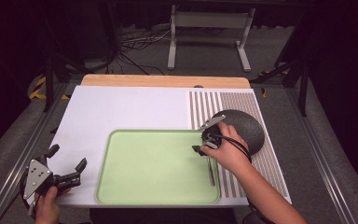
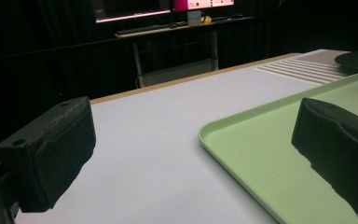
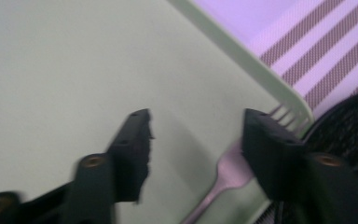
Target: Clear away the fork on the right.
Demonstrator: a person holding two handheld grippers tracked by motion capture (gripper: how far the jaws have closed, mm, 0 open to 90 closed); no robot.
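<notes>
The fork (image 3: 223, 175) is lying inside the green tray (image 1: 121, 186), by its right edge. The right tongs (image 3: 193, 140) are hanging wide open over it, holding nothing. The left tongs (image 1: 67, 163) are waiting open, near left. Bumping the fork could slide it against the tray's rim.

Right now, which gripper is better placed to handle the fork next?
Right. The right gripper hangs open directly over the fork at the green tray edge; the left gripper sits off the tray's far side.
</notes>
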